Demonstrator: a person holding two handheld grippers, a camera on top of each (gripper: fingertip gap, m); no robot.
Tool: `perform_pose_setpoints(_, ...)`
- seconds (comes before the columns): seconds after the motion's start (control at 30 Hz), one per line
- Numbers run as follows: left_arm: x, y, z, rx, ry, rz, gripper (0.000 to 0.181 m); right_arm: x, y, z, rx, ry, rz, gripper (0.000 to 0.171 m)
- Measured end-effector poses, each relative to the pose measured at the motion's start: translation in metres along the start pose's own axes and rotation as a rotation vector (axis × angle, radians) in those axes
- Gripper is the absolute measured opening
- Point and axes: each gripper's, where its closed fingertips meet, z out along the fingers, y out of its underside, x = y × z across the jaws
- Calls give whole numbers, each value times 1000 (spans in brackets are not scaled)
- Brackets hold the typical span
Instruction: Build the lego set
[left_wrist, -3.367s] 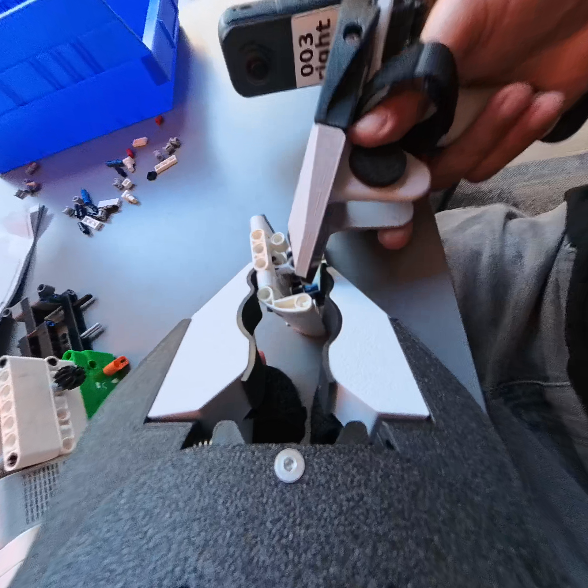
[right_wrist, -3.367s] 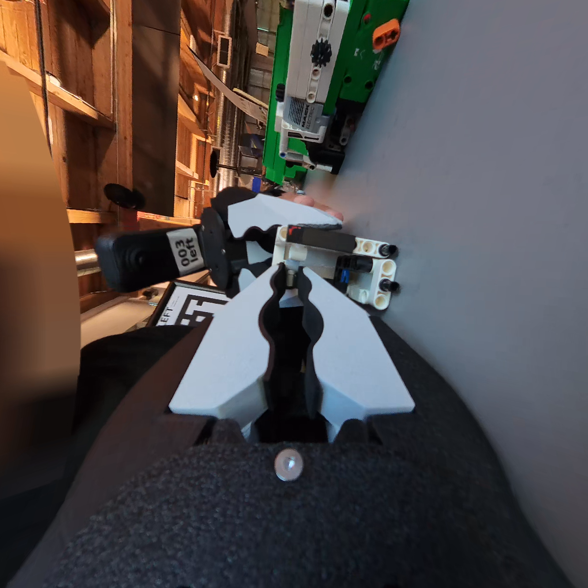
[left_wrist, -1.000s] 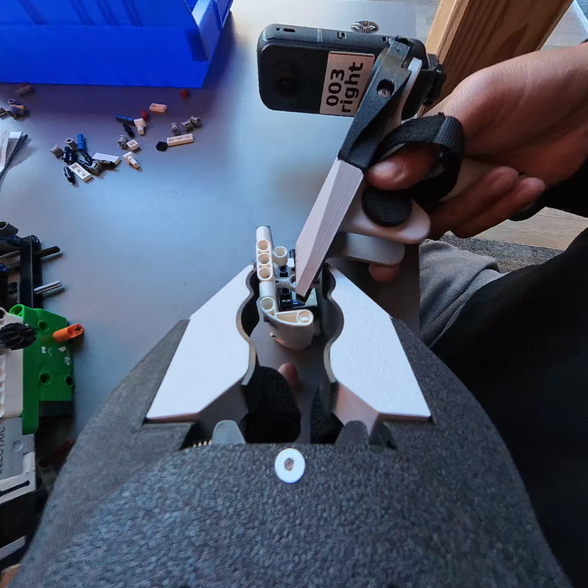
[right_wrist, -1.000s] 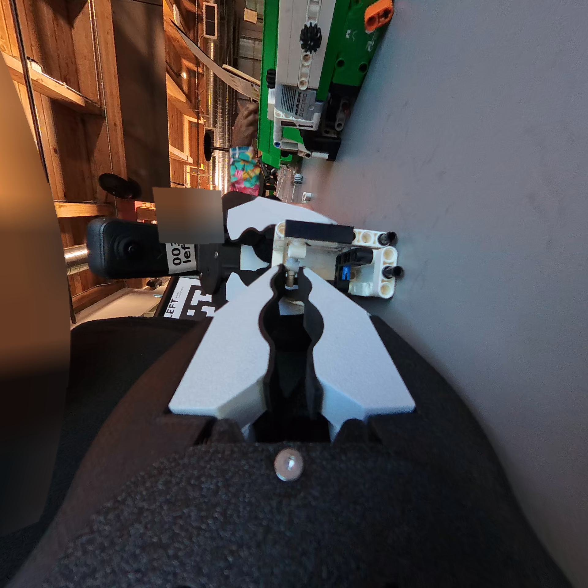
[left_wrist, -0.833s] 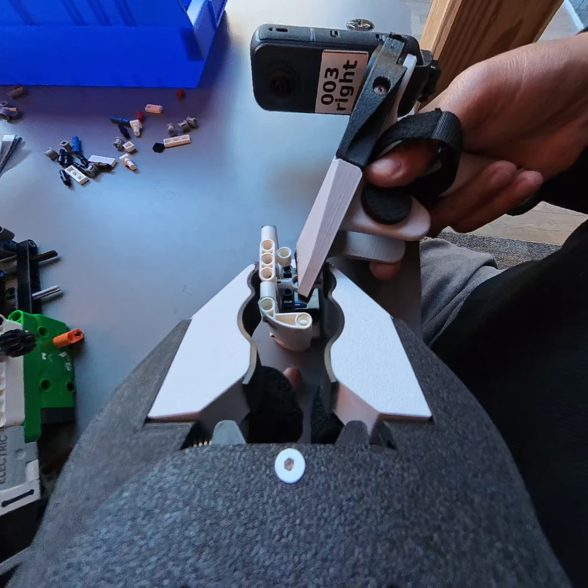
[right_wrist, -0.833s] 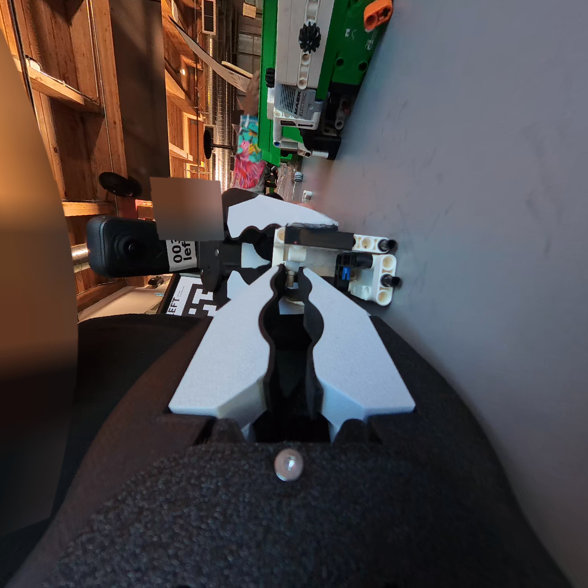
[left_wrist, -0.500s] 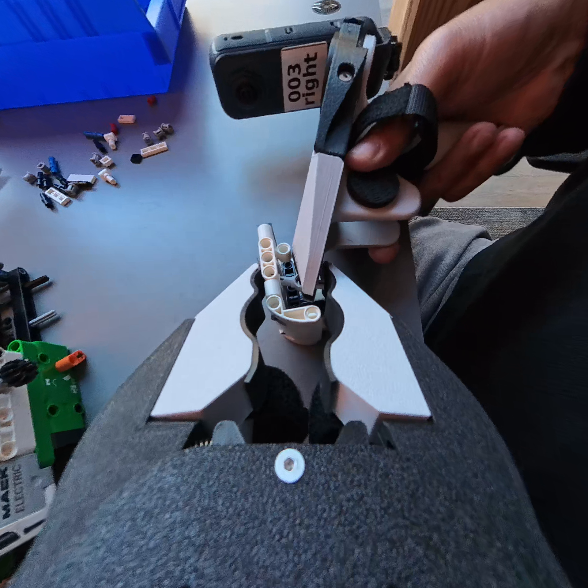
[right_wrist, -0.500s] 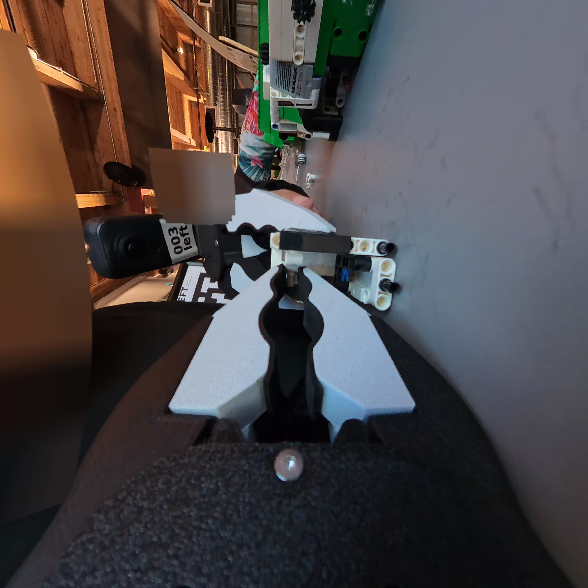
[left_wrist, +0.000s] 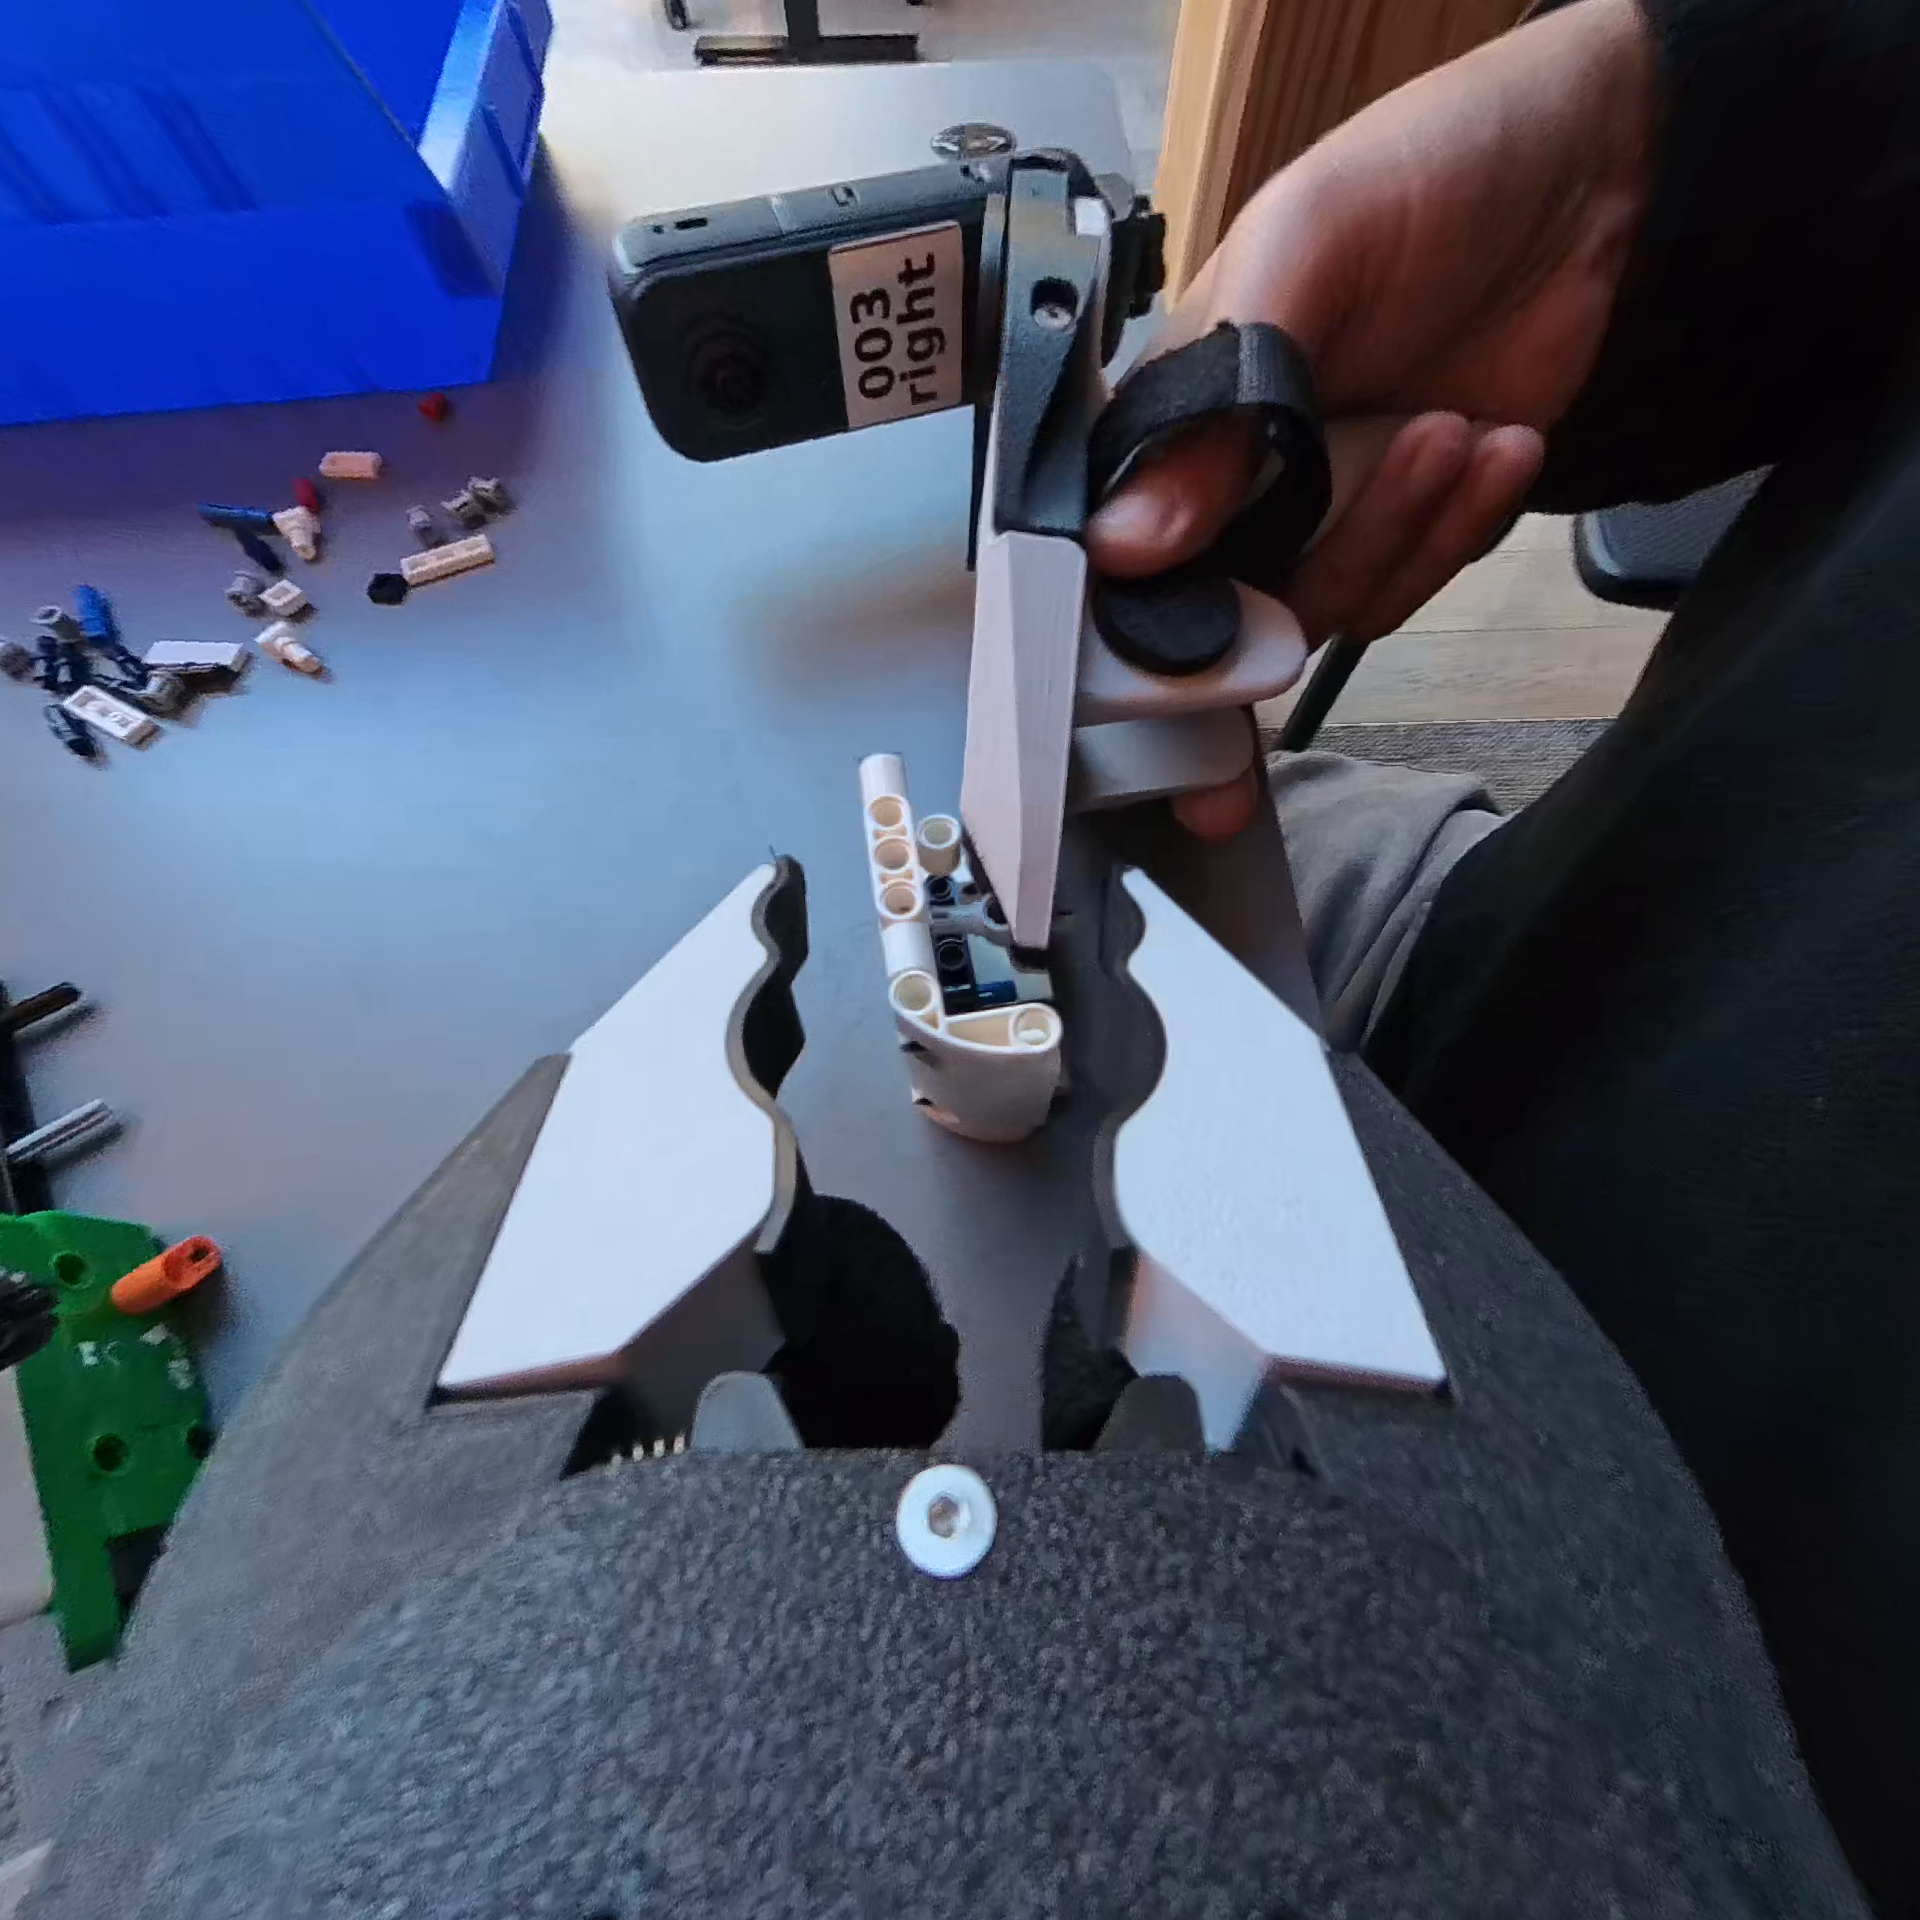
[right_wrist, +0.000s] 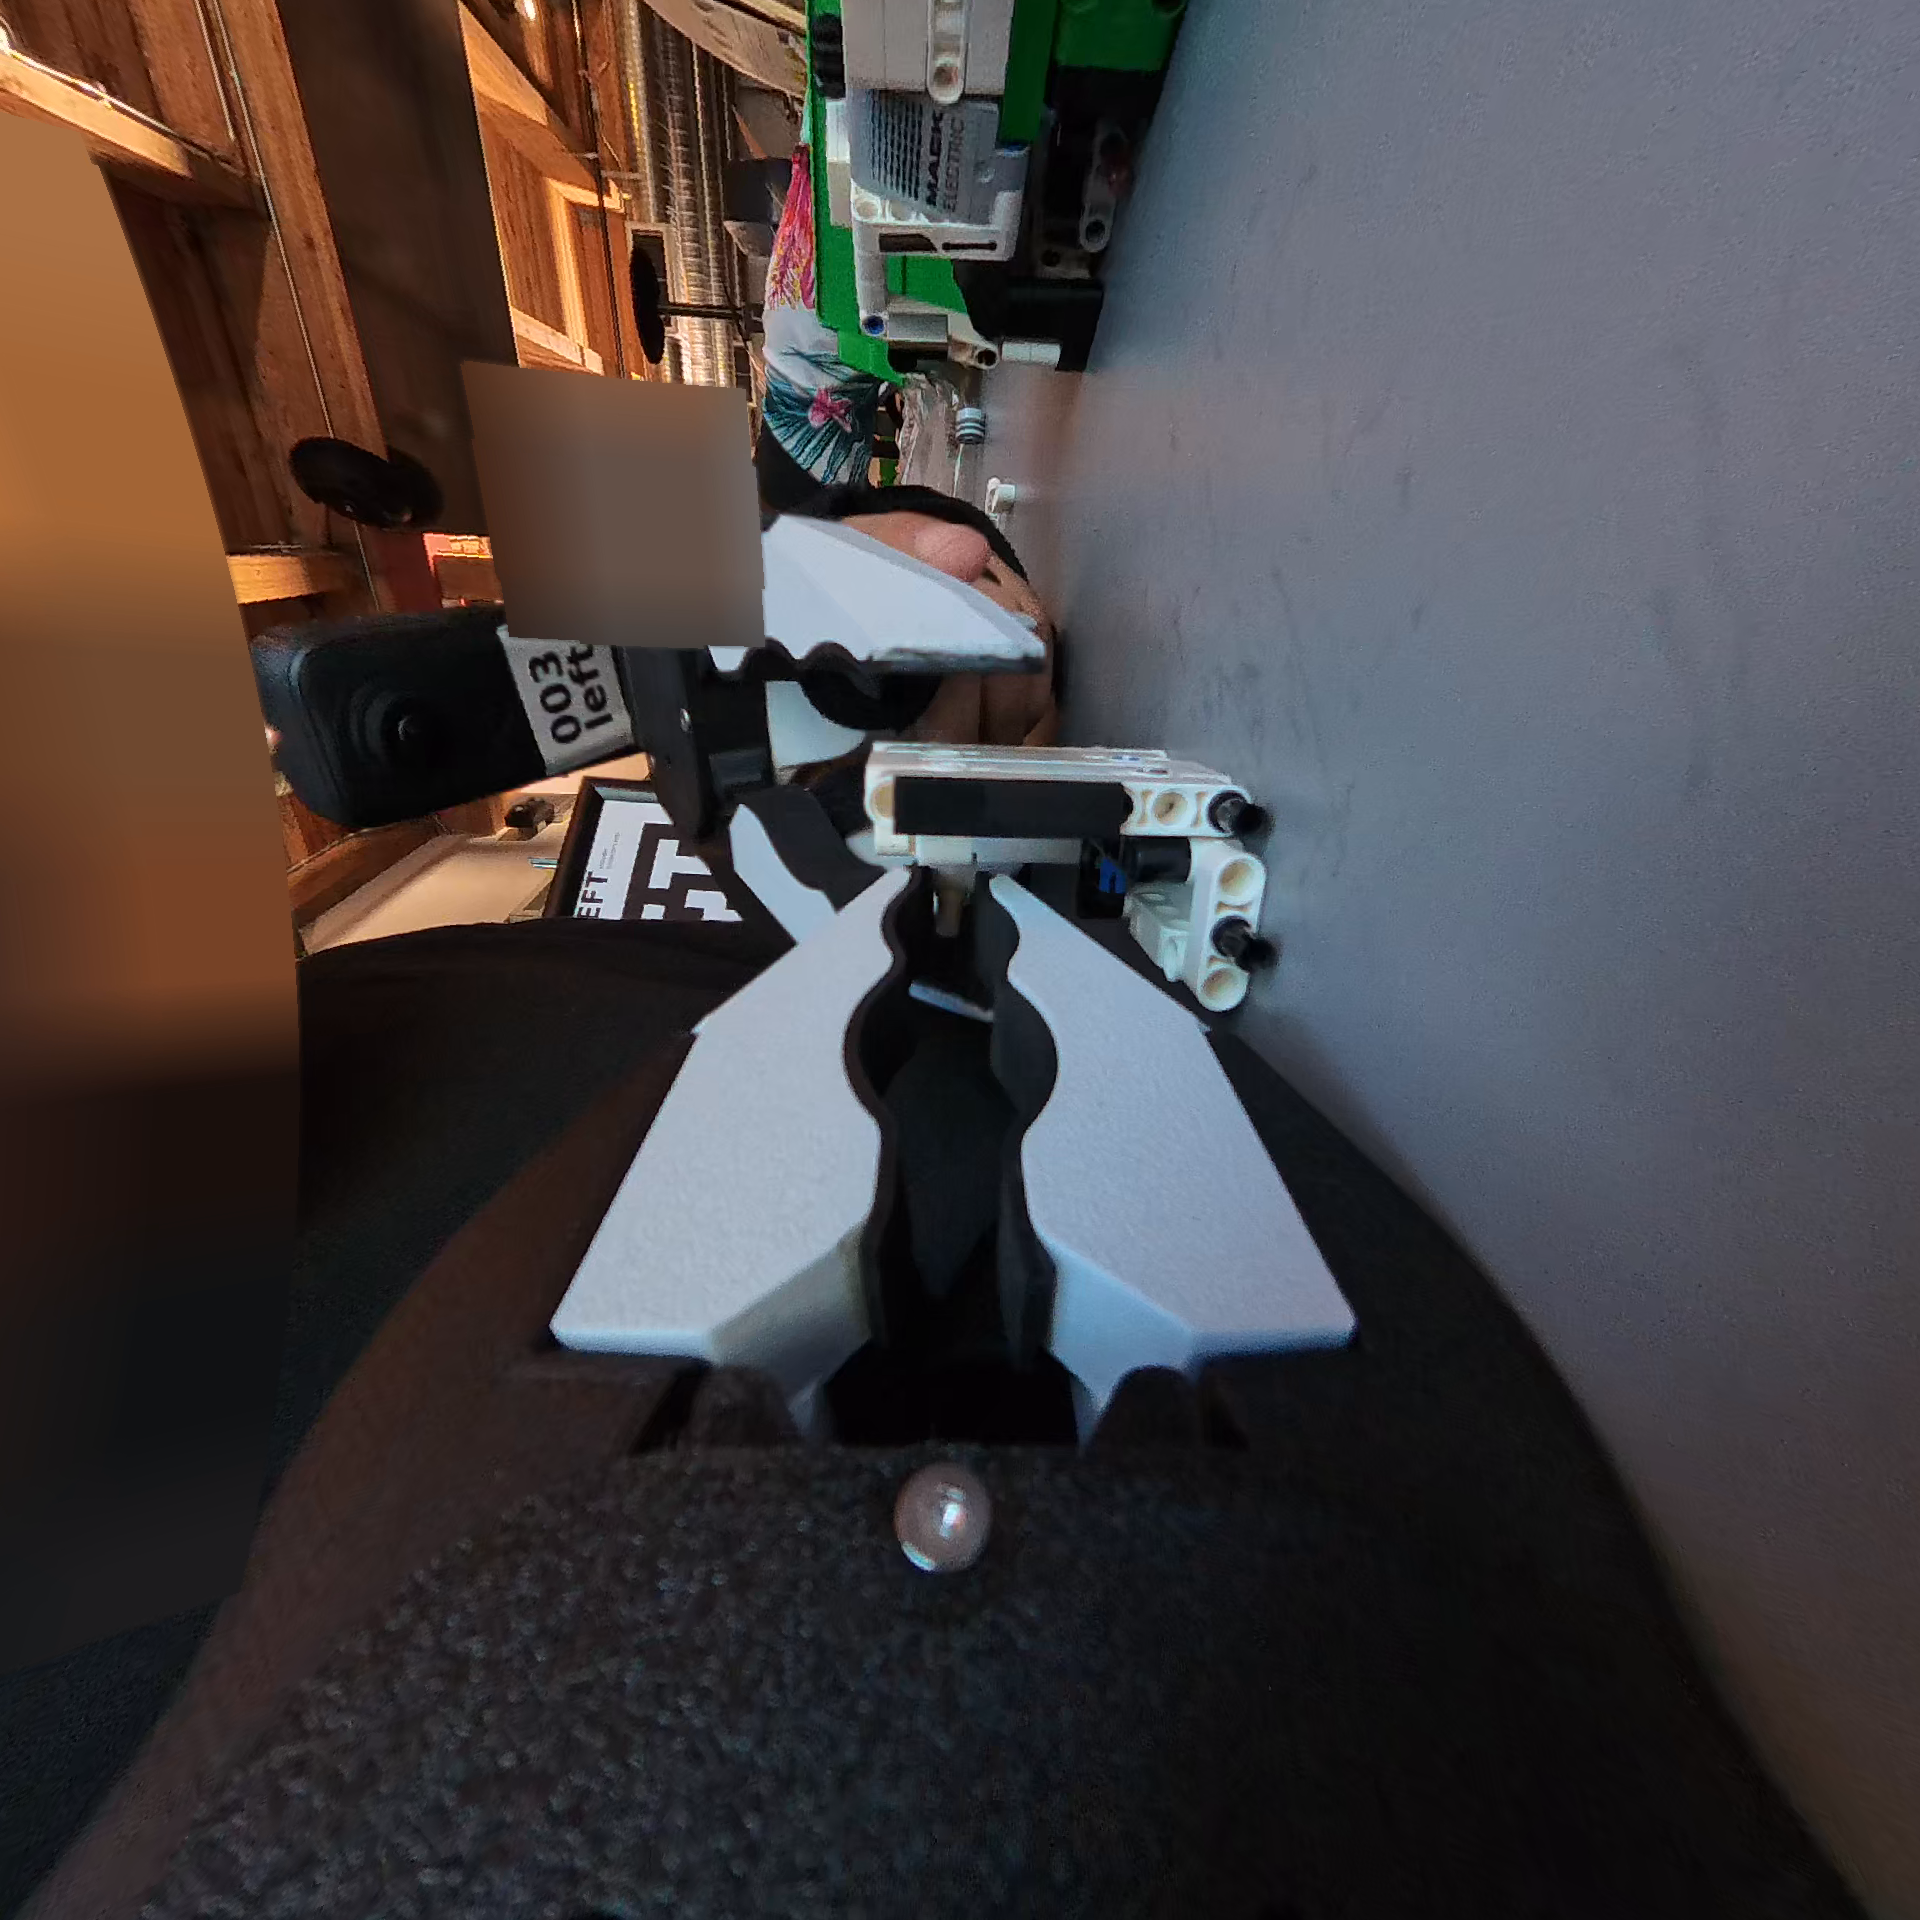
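Note:
A small white and black lego assembly (left_wrist: 971, 997) stands between the spread fingers of my left gripper (left_wrist: 951, 883), which is open and not touching it. My right gripper (left_wrist: 1023, 925) comes down from above, held by a hand (left_wrist: 1455, 343), with its tips in the assembly's top. In the right wrist view my right gripper (right_wrist: 951, 888) is shut on a small tan peg sticking out of the assembly (right_wrist: 1070, 821). The assembly's black pins (right_wrist: 1242, 816) point at the grey table (right_wrist: 1507, 727). I cannot tell whether they touch it. The left gripper's open finger (right_wrist: 894, 613) shows behind.
A blue bin (left_wrist: 239, 208) stands at the back left. Several loose small pieces (left_wrist: 260, 592) lie in front of it. A green and white lego truck build (left_wrist: 94, 1382) sits at the left edge; it also shows in the right wrist view (right_wrist: 935, 177). A wooden post (left_wrist: 1299, 135) stands behind.
My left gripper has opened and let go of the assembly. My right gripper keeps its hold on it and has swung more upright.

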Motion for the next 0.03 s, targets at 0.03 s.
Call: perform_pose_setpoints(0.03, 1, -1, 0, 2, 18, -4, 55, 0, 0, 0, -5, -2, 3, 6)
